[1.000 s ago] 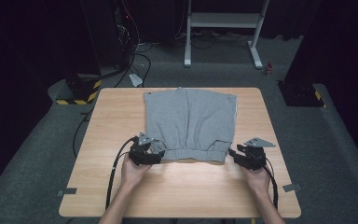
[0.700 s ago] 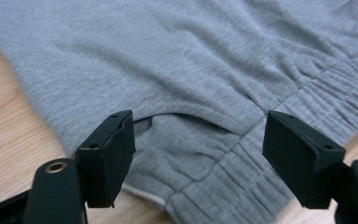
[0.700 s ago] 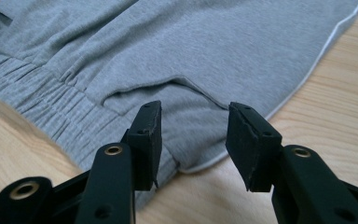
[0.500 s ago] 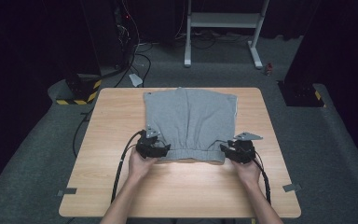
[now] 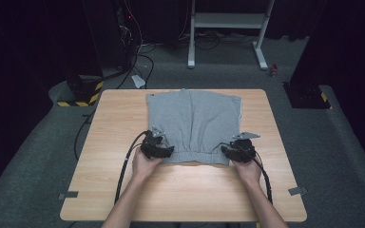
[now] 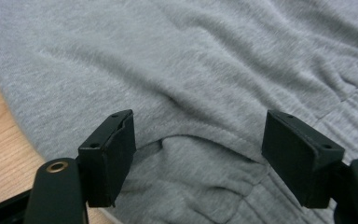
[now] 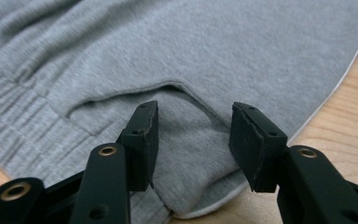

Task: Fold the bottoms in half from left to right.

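Observation:
A pair of grey sweat shorts (image 5: 193, 123) lies flat on the wooden table (image 5: 185, 190), waistband toward the person. My left gripper (image 5: 165, 151) sits at the near left corner of the waistband, jaws wide open over a pocket opening (image 6: 191, 144). Over at the near right corner, my right gripper (image 5: 228, 151) is open, its jaws straddling the other pocket's edge (image 7: 168, 91) and the grey cloth (image 7: 191, 149) beneath. Nothing is clamped by either.
Bare wood runs along the near edge and both sides of the shorts. A white stand (image 5: 228, 33), cables (image 5: 133, 57) and dark equipment stand on the grey floor beyond the table. Tape bits (image 5: 297, 191) mark the table's near corners.
Both grippers moved inward and forward from the table beside the shorts onto the waistband corners. The right gripper's jaws have narrowed somewhat.

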`<state>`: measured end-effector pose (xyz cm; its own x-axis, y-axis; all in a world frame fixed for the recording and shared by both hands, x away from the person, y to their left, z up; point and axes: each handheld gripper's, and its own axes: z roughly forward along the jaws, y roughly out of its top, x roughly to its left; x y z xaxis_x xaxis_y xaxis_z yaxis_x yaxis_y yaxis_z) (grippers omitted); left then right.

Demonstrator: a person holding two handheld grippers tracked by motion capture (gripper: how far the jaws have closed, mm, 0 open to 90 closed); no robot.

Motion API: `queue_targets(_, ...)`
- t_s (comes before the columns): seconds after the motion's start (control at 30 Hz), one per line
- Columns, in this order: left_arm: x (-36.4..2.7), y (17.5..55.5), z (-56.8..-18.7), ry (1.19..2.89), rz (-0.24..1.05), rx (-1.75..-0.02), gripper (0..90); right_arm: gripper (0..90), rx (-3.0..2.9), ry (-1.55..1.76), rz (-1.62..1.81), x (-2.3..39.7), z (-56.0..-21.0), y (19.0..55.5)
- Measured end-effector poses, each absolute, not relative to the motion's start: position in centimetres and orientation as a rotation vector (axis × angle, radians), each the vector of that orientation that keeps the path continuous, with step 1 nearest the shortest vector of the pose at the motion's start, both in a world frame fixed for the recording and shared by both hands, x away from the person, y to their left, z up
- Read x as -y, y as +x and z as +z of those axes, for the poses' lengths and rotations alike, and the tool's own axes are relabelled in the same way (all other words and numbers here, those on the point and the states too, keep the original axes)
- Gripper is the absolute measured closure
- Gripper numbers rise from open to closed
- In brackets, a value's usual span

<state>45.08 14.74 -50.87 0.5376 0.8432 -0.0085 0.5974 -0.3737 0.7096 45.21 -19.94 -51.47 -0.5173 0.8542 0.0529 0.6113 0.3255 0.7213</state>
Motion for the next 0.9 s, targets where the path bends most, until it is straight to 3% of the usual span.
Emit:
queue_targets(0.27,-15.5,45.3,-51.7,2.105,0.434,-1.211,26.9,51.0,-2.274,1.290,0.975,19.9,-51.8,45.3)
queue_targets(0.9,-16.1,42.5,-52.0,2.064,0.491,-1.270,27.9,50.7,-2.268,1.259,0.955,20.4,-51.9,42.9)
